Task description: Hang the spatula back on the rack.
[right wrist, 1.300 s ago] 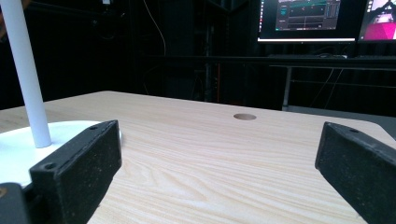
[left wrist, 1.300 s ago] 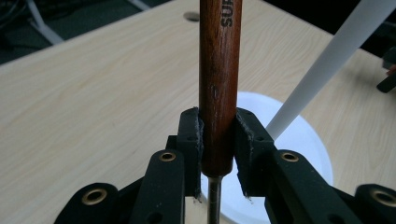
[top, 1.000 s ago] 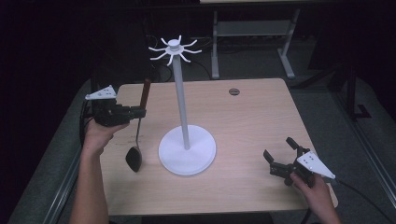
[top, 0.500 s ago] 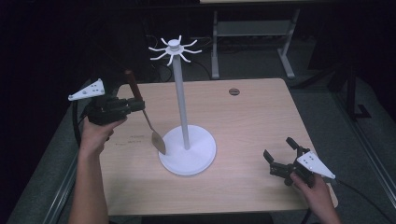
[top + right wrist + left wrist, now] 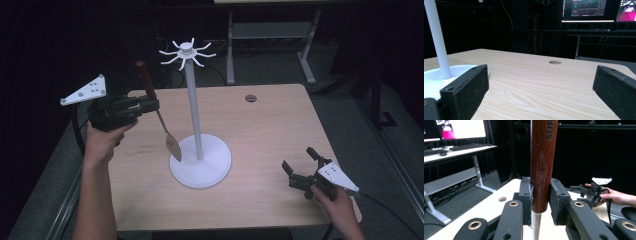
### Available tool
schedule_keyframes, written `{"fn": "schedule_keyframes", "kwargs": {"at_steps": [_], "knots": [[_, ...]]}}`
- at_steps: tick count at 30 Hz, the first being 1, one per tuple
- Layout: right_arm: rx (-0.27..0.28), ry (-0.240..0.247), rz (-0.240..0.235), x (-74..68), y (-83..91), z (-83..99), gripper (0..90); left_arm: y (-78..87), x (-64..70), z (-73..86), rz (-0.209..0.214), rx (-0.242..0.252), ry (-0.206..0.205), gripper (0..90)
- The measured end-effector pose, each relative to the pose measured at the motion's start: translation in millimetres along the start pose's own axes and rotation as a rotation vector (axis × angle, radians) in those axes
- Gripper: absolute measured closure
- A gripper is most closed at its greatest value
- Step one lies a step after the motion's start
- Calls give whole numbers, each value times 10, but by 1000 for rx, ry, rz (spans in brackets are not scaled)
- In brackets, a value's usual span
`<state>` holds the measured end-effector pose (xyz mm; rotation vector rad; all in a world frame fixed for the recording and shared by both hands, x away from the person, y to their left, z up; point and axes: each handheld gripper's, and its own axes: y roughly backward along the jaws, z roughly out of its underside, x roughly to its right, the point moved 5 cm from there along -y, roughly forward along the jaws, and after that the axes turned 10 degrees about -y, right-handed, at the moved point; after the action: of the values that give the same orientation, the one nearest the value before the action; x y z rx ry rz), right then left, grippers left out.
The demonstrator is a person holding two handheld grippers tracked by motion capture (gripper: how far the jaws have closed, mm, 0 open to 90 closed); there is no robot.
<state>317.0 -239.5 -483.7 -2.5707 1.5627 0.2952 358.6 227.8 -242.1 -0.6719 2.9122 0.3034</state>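
Observation:
A utensil with a brown wooden handle [image 5: 144, 79] and a metal shaft hangs tilted, its spoon-like head [image 5: 173, 146] low beside the round base [image 5: 207, 170] of a white stand. My left gripper [image 5: 150, 105] is shut on the handle, held above the table's left side. In the left gripper view the handle [image 5: 542, 162] stands upright, pinched between both pads of the left gripper [image 5: 541, 195]. The stand's pole [image 5: 193, 100] carries a ring of hooks [image 5: 186, 52] at its top. My right gripper [image 5: 298, 159] rests open near the table's right front, holding nothing.
The light wooden table [image 5: 275, 125] has a round cable hole [image 5: 250, 98] at the back right. In the right gripper view, the stand's pole [image 5: 438, 42] rises at the left. A metal desk frame [image 5: 270, 35] stands behind the table, against a dark background.
My left gripper has risen and turned with the utensil. The utensil's head has lifted off the table and swung right towards the stand's base. The right gripper has stayed put.

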Motion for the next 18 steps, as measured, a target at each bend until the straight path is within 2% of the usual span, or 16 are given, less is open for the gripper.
{"fn": "schedule_keyframes", "kwargs": {"at_steps": [8, 18], "knots": [[0, 0, 0, 1, 0, 0, 0, -68, 24, -132, 19, 1, -30, 734], [0, 0, -1, 1, 0, 0, 0, -182, 1, -195, 33, -8, -37, 734]]}}
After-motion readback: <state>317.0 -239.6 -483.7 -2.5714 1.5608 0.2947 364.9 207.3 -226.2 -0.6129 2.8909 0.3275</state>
